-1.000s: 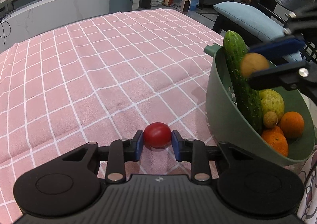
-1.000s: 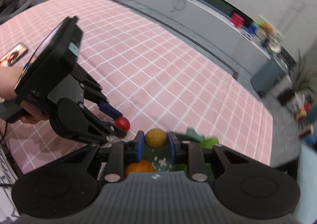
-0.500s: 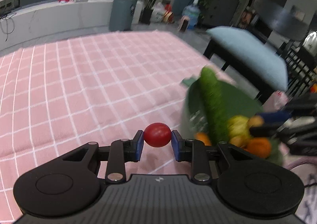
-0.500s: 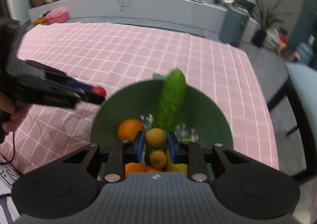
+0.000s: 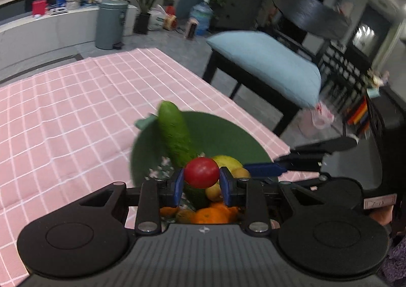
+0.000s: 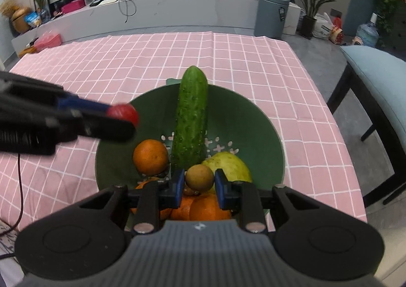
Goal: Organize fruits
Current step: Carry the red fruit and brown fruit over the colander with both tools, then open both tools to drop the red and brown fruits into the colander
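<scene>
Fruits fill the green bowl (image 6: 256, 119) already — cucumber (image 6: 191, 119), oranges (image 6: 151, 157), a pale pear (image 6: 229, 164). Your left gripper (image 5: 201, 176) is clamped on the red tomato (image 5: 201, 172) above the bowl's near side; your right gripper (image 6: 199, 179) is clamped on a small brown fruit (image 6: 199, 177) over the pile. Both come in close together — they could collide, or a dropped fruit could roll off the heap.

Behind the right gripper (image 6: 199, 186), the green bowl (image 6: 253, 119) has its near rim and lowest oranges (image 6: 206, 208) hidden.
</scene>
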Available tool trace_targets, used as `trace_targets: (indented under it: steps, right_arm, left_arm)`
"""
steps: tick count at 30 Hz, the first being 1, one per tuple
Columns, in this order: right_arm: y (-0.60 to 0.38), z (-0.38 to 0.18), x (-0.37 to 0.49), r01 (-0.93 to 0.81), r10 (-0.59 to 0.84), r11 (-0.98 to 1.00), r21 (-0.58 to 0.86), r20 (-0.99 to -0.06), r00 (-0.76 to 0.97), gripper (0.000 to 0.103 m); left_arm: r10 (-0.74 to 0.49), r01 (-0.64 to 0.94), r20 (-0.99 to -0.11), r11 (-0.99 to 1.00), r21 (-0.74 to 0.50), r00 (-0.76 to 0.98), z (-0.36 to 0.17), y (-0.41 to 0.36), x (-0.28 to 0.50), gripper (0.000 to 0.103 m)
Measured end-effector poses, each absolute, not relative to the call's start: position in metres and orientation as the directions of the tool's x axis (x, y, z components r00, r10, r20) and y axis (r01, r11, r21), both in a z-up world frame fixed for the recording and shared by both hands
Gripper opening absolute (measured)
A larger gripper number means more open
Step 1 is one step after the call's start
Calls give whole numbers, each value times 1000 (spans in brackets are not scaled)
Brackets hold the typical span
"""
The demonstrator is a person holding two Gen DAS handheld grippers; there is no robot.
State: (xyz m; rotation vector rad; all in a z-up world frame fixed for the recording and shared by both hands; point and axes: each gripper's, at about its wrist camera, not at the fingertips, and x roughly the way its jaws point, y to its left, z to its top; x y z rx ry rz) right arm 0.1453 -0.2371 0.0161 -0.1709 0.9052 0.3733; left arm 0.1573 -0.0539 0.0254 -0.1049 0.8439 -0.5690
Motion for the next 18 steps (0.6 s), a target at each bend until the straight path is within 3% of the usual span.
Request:
trace_targets:
  steps: [18]
  right_arm:
    - [-244, 0, 157, -350, 250, 936, 44, -783, 569, 21]
  left_arm:
    - [-440, 380, -797, 879, -289, 413, -15, -70, 175, 33]
